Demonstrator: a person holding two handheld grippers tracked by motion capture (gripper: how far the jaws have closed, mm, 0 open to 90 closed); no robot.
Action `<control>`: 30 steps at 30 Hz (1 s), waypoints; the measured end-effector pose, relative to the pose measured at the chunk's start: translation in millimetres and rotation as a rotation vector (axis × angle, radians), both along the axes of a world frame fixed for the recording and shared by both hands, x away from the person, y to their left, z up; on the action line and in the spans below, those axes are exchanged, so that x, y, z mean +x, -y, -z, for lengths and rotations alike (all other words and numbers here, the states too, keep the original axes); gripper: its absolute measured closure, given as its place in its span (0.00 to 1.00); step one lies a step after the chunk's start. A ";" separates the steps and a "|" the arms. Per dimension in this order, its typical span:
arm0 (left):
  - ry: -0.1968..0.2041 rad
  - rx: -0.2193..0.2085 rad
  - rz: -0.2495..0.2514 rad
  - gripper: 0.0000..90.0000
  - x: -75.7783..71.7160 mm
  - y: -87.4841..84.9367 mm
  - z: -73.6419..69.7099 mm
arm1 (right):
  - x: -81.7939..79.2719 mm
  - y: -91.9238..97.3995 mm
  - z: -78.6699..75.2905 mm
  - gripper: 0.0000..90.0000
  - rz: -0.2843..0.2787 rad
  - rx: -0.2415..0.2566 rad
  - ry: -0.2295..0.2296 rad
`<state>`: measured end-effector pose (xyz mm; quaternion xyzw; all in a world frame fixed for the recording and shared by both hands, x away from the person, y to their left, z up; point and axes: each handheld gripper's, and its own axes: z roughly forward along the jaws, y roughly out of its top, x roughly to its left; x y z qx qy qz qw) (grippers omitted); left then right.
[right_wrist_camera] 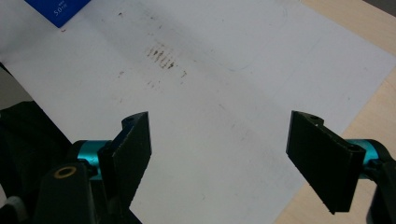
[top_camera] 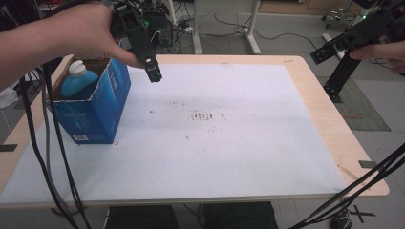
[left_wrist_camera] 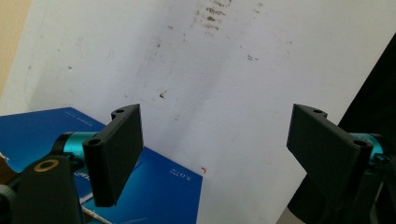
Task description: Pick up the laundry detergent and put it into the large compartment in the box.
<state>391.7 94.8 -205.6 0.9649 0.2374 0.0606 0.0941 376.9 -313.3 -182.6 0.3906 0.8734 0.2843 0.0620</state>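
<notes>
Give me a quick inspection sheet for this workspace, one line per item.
Surface: white mat with brown smudges on a wooden table.
Job's things: blue box, open, holding a blue bottle.
Clutter: nothing seen.
Grippers: left gripper open, above the mat by the box; right gripper open, at the table's right edge.
Cables: black cables hang over both front corners.
Surroundings: desk legs, floor cables.

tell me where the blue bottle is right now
In the high view the blue bottle stands inside the open blue box at the table's far left, just below and left of the left gripper.
</notes>
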 end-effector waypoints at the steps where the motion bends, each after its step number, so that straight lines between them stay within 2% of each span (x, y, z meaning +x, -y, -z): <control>1: 0.000 0.000 -0.001 0.21 -0.1 0.1 0.3 | -0.2 -0.1 0.1 0.24 0.002 0.000 -0.003; 30: -0.005 0.003 0.004 0.21 -2.3 -0.7 0.2 | 0.8 -1.5 2.7 0.24 -0.012 -0.006 -0.005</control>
